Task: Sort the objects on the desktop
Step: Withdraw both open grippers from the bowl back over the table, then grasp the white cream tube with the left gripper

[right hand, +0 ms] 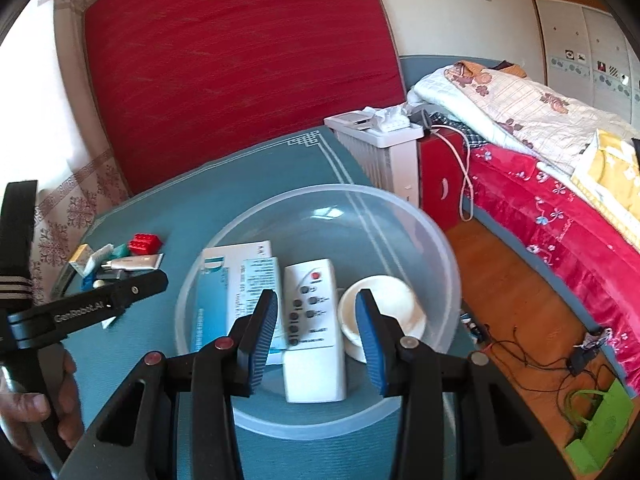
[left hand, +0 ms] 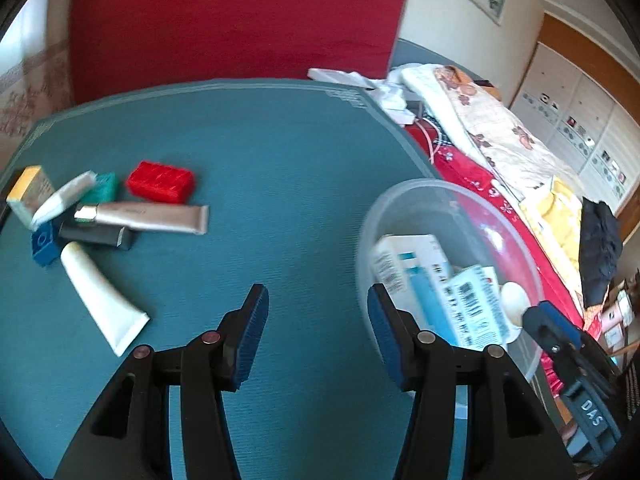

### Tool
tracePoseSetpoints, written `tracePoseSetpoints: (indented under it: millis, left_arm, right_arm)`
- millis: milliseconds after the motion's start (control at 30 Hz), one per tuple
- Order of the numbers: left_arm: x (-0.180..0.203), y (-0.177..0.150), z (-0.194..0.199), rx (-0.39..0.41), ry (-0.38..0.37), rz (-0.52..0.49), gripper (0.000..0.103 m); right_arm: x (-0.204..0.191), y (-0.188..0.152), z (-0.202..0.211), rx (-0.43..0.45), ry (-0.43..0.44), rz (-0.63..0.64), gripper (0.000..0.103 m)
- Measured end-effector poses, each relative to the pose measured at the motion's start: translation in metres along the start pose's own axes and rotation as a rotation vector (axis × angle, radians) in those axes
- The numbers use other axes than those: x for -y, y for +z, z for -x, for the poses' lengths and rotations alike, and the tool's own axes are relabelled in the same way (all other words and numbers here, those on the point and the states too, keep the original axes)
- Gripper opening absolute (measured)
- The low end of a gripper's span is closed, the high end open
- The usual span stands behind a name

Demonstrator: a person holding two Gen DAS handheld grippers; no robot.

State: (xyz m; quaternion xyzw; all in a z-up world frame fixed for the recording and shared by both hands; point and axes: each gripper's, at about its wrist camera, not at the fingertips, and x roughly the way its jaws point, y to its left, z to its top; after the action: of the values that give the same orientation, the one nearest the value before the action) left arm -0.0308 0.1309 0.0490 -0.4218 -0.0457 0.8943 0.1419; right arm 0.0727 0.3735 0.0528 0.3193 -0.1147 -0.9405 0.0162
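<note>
A clear plastic basin [right hand: 400,208] [left hand: 408,196] stands at the right of the teal table mat. It holds a white remote [right hand: 314,332], blue-and-white boxes [right hand: 236,280] [left hand: 416,272] and a white round jar [right hand: 384,308]. My right gripper [right hand: 316,332] is open over the basin, its fingers on either side of the remote. My left gripper [left hand: 318,336] is open and empty over bare mat, left of the basin. A pile lies at the mat's left: a red brick [left hand: 160,182], a beige tube [left hand: 148,216], a white tube [left hand: 100,296], a black stick [left hand: 96,236], a blue brick [left hand: 43,246], a yellow-topped box [left hand: 30,194].
A red panel [left hand: 240,20] stands behind the table. A white radiator [right hand: 384,148] is past the table's far right corner. A bed with red and floral covers [right hand: 540,152] runs along the right. Cables and a green bag [right hand: 600,428] lie on the wooden floor.
</note>
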Motion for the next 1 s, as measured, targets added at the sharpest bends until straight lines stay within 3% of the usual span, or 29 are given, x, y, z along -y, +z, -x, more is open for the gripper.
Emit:
tracePoseSetpoints:
  millis: [467, 1000]
  left_arm:
    - [-0.07, -0.003, 0.013, 0.02, 0.073, 0.141, 0.055]
    - [-0.142, -0.008, 0.014, 0.041, 0.23, 0.277, 0.055]
  right_arm:
    - [-0.034, -0.003, 0.001, 0.011, 0.043, 0.025, 0.053]
    - [-0.08, -0.011, -0.004, 0.018, 0.082, 0.095, 0.059]
